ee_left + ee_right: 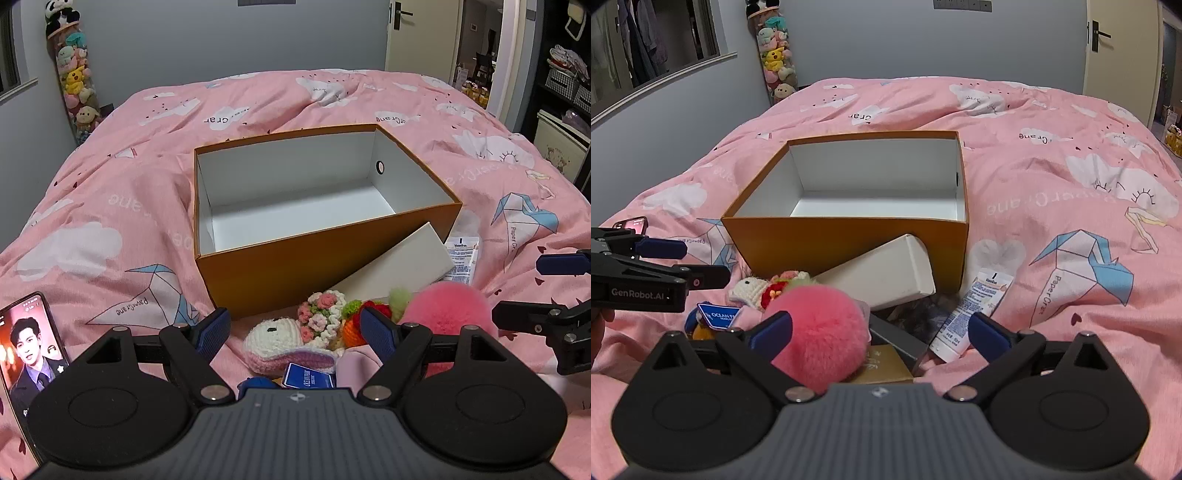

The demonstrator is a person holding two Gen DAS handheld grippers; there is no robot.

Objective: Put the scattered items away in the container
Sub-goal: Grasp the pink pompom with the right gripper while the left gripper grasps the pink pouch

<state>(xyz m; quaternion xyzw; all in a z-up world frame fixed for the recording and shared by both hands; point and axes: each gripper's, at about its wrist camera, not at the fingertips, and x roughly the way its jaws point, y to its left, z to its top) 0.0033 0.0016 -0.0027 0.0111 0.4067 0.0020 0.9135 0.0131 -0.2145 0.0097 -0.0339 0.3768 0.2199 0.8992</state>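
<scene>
A: Nearest us, both sets of tongs are spread wide and pinching nothing. The left tongs hang over the crochet toy and a blue card; the right tongs have the pink pompom between their pads, not yet pressed.

B: So which goes first?

A: I'd say the pompom. It's soft, so close down on its middle and let the fluff give; pinching only the fringe may let it slip out.

B: And the tube?

A: It lies flat on the bed just beside the right pad. Keep that pad clear of it while closing.

B: What sits behind?

A: A white carton leans against the front wall of the orange box, which stands open and empty on the pink quilt. Lift over that carton, then let go well inside the rim.

B: The phone?

A: Off to the left, lit up. I'd leave it alone.
</scene>
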